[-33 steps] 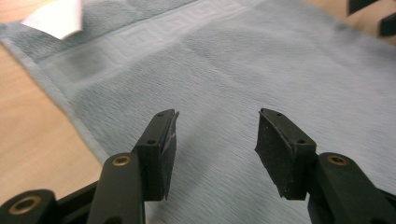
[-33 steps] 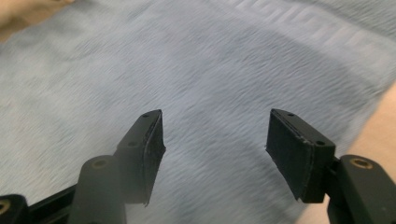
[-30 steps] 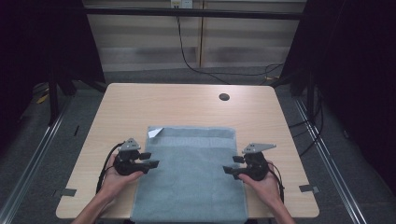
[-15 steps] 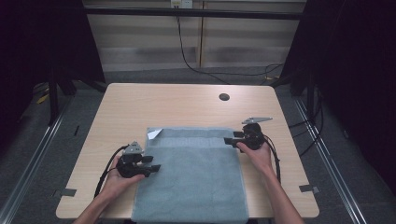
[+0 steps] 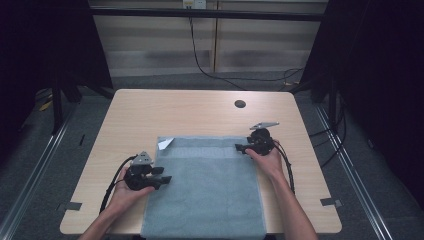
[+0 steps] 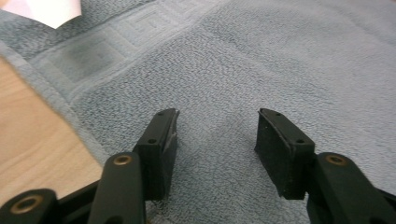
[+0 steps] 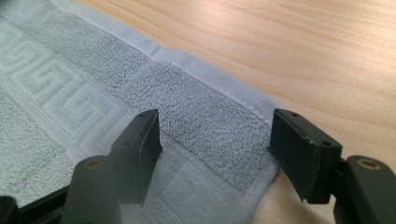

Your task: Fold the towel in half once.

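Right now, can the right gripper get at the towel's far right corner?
Probably yes. The right gripper sits at that corner of the towel, jaws open and astride the hem; its jaws have just been opening. Nothing lies between, only bare table beyond.

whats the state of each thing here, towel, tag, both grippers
towel: spread flat on the table, near edge hanging over the table's front edge
tag: white, lying on the towel's far left corner
left gripper: open, over the towel's left edge, nothing between the jaws
right gripper: open, jaws have just been opening, straddling the towel's far right corner without pinching it
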Demonstrator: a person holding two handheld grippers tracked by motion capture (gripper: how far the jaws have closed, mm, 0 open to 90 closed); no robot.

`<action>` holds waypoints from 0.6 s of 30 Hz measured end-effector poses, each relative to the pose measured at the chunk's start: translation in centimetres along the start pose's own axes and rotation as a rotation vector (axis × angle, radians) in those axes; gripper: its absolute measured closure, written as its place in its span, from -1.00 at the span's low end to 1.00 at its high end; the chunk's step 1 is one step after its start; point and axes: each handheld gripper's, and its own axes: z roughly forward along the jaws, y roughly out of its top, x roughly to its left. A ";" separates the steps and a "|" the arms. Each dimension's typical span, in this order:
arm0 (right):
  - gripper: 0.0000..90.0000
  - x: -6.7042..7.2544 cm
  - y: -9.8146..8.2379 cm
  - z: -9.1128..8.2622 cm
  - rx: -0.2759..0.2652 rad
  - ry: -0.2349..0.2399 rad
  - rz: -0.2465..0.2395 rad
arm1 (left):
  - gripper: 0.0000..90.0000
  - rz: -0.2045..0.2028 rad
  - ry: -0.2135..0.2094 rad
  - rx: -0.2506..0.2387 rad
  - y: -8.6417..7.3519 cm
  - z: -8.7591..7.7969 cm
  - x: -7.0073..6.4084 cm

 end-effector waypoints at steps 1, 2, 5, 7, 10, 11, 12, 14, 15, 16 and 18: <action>-0.25 0.2 0.0 0.0 0.008 -0.006 -0.008 | 0.05 -0.013 0.002 -0.006 0.2 0.1 0.1; -0.23 0.3 0.0 0.0 0.012 -0.008 -0.012 | 0.03 -0.017 0.010 -0.018 0.5 0.0 0.2; 0.06 0.7 0.0 -0.1 0.022 -0.042 -0.047 | 0.00 -0.045 0.016 -0.043 1.1 -0.3 0.7; 0.28 0.8 0.0 -0.2 0.026 -0.034 -0.055 | -0.01 -0.054 0.035 -0.052 1.5 -0.2 1.4; 0.58 1.3 0.1 -0.3 0.038 -0.015 -0.068 | -0.02 -0.074 0.084 -0.067 2.1 -0.2 2.6; 0.69 1.4 0.1 -0.3 0.040 -0.001 -0.060 | -0.03 -0.080 0.098 -0.083 2.3 -0.2 2.9; 0.76 1.4 0.0 -0.3 0.030 0.014 -0.055 | -0.03 -0.085 0.102 -0.100 2.5 -0.3 3.4; 0.84 1.3 -0.2 -0.4 0.018 0.034 -0.043 | -0.07 -0.100 0.121 -0.090 2.9 -0.1 4.0; 0.85 1.2 -0.4 -0.5 0.016 0.040 -0.035 | -0.09 -0.108 0.126 -0.106 3.0 0.0 4.3; 0.86 1.2 -0.5 -0.5 0.007 0.045 -0.035 | -0.09 -0.130 0.120 -0.120 3.1 0.0 4.8; 0.86 1.2 -0.6 -0.6 0.007 0.048 -0.033 | -0.18 -0.148 0.122 -0.088 3.4 0.5 5.4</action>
